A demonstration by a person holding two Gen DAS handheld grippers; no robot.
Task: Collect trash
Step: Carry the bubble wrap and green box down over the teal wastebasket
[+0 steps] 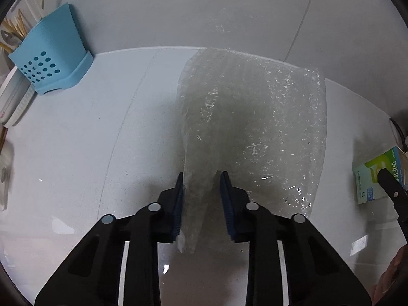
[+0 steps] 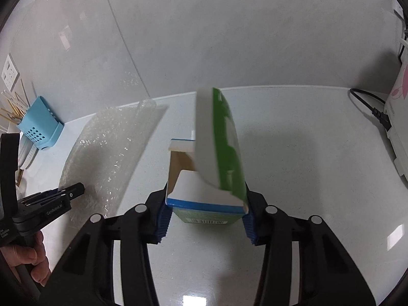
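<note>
A sheet of clear bubble wrap [image 1: 255, 127] lies on the white counter [image 1: 89, 153]. Its near corner is bunched between the blue pads of my left gripper [image 1: 201, 178], which is shut on it. The right wrist view shows the same bubble wrap [image 2: 109, 148] and, at its near edge, the left gripper [image 2: 79, 190]. My right gripper [image 2: 206, 201] is shut on a green and white carton box [image 2: 216, 140] by its sides, and the box's open flap stands up. The left wrist view has the box [image 1: 369, 178] at the far right, with a black finger of the right gripper [image 1: 390, 183] over it.
A blue perforated utensil holder [image 1: 51, 58] stands against the tiled wall at the back left, next to stacked white dishes [image 1: 12, 102]. A white appliance [image 2: 397, 127] with a black cord [image 2: 369, 107] sits at the right. A person's hand [image 2: 25, 255] holds the left gripper's handle.
</note>
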